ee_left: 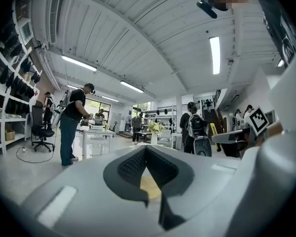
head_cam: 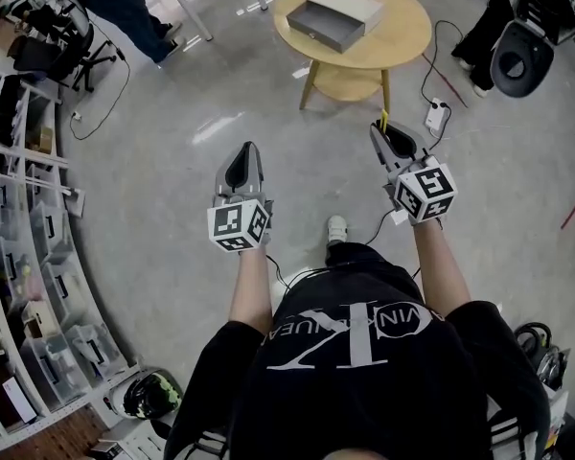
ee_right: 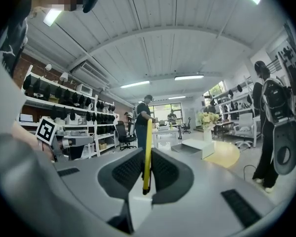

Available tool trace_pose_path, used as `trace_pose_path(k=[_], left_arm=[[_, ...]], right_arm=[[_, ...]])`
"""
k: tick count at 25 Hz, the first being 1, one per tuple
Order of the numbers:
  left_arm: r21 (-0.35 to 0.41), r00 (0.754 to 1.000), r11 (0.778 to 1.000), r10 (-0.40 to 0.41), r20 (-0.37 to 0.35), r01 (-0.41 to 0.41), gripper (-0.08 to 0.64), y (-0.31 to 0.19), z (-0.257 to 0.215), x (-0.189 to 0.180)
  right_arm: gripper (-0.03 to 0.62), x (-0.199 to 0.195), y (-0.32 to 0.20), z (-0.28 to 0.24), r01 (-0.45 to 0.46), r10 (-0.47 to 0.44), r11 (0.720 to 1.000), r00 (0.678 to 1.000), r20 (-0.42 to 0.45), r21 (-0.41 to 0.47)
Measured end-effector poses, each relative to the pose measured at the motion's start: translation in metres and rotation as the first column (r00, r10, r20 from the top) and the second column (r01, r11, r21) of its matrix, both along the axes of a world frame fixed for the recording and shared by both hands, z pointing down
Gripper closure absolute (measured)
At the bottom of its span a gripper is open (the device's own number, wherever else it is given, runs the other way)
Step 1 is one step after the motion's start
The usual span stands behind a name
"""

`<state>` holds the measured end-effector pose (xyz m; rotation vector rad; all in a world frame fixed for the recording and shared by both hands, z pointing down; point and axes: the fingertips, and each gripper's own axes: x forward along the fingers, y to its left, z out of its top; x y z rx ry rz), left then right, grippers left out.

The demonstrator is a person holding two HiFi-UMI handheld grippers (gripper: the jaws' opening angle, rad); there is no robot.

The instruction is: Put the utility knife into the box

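Right gripper (ee_right: 147, 176): clenched on the knife (ee_right: 147, 154), jaws raised and aimed at the table (head_cam: 402, 41).
Left gripper (ee_left: 146, 151): pads pressed together at the tips, nothing between them; held level beside the right one, well apart from it.
Knife position: yellow, edge-on, upright between the right pads, its top past the jaw tips; in the head view it shows as a yellow sliver (head_cam: 384, 118) at the tips.
Box (head_cam: 340, 17): grey, open-topped, on the round wooden table; well apart from the knife, ahead and slightly left of it.
Floor (head_cam: 172, 161): bare grey concrete between both grippers and the table.
Edges: shelves (head_cam: 19, 209) along the left; power strip (head_cam: 436, 116) and cable near the right gripper, by the table leg; a person (head_cam: 125, 8) far left, another (head_cam: 517, 27) far right.
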<state>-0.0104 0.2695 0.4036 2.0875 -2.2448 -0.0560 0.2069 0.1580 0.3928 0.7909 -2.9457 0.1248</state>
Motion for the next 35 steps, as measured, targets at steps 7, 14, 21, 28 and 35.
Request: trace_pose_path(k=[7, 14, 21, 28, 35], left_arm=[[-0.018, 1.0, 1.0, -0.017, -0.002, 0.017, 0.549, -0.039, -0.001, -0.018], [-0.022, 0.999, 0.999, -0.042, 0.008, 0.042, 0.549, -0.073, -0.004, -0.034], [-0.016, 0.997, 0.998, -0.068, 0.022, 0.068, 0.549, -0.102, -0.005, -0.052], [-0.01, 0.997, 0.997, -0.079, 0.025, 0.079, 0.549, -0.119, -0.009, -0.06], [-0.012, 0.997, 0.997, -0.07, 0.02, 0.07, 0.549, -0.128, -0.003, -0.068]], right_arm=[[0.535, -0.02, -0.046, 0.0, 0.018, -0.017, 0.999, 1.0, 0.013, -0.026], [0.535, -0.039, -0.087, 0.003, 0.045, -0.044, 0.998, 0.999, 0.026, -0.038], [0.535, -0.06, -0.121, 0.006, 0.073, -0.071, 0.997, 0.996, 0.047, -0.041], [0.535, -0.074, -0.139, 0.002, 0.095, -0.093, 0.995, 0.994, 0.056, -0.036], [0.535, -0.083, -0.146, 0.007, 0.097, -0.095, 0.995, 0.994, 0.05, -0.037]])
